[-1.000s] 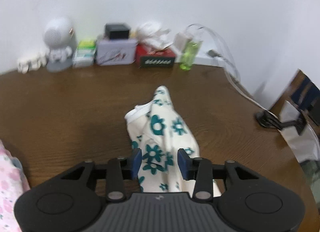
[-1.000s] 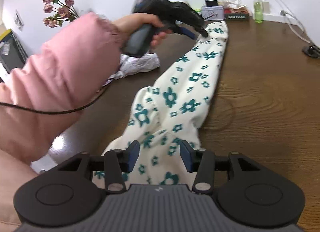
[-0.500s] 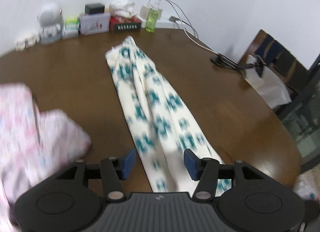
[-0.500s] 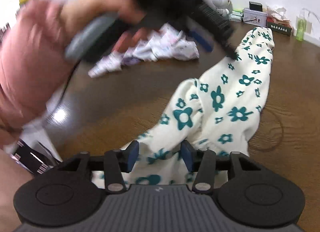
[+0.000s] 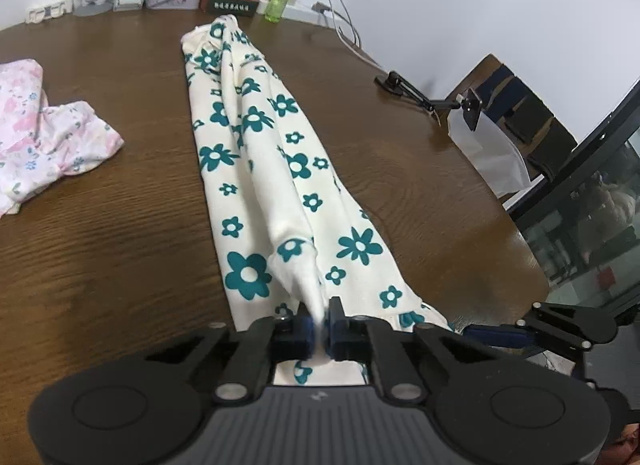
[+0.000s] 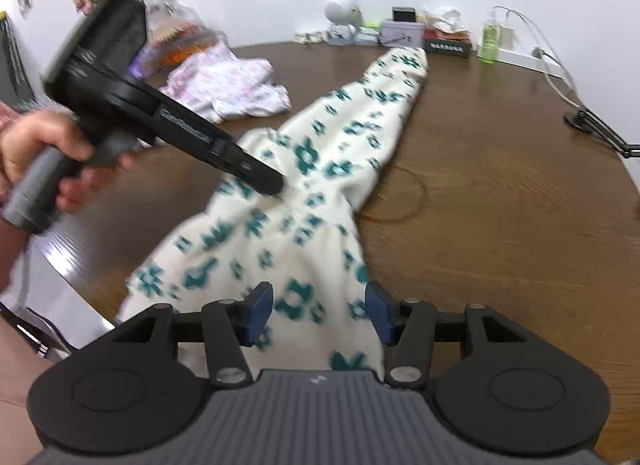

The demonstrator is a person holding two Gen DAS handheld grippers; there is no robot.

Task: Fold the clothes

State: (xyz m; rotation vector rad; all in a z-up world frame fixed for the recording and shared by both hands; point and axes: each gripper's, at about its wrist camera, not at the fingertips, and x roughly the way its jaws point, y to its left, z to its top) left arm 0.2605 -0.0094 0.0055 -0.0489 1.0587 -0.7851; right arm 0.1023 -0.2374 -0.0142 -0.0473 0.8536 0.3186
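Garment's long axis is what matters: the floral cream pants (image 5: 256, 137) lie stretched straight away from both tools, near end at the front edge of the wooden table (image 5: 100, 249), far end up by the clutter along the wall. Left gripper (image 5: 320, 323) is pressed together, pinching a raised ridge of cloth at the near end. Right gripper (image 6: 318, 309) sits spread wide with fabric between its blue pads (image 6: 258, 311), not clamped yet. My guess is the near end gets carried toward the far end. Bare wood to the right gives plenty of room; the pink garment (image 5: 44, 133) sits well apart on the left.
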